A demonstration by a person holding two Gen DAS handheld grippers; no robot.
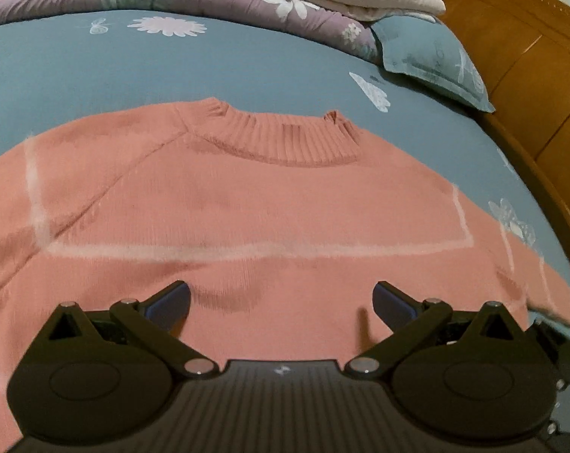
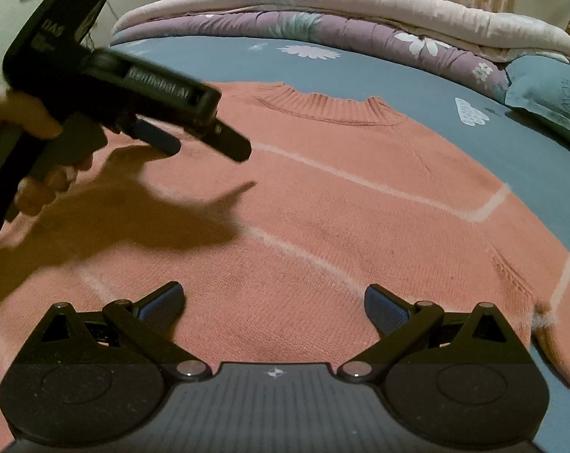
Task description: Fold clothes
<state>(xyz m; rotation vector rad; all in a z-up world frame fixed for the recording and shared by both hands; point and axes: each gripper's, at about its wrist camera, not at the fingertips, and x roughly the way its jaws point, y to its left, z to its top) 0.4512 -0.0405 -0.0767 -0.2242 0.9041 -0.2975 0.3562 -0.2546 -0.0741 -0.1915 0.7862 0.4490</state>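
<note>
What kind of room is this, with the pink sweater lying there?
Most likely a bedroom. The pink sweater lies on a bed with a blue flowered sheet, folded quilts are stacked at the far side, and a pillow sits by a wooden headboard.

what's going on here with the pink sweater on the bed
A person holds a two-finger tool in each hand above a pink sweater spread flat, collar away from them, on a blue floral bedsheet. Both the left tool and the right tool are open and hold nothing. No fold shows yet. Folded quilts lie stacked at the far side of the bed.
</note>
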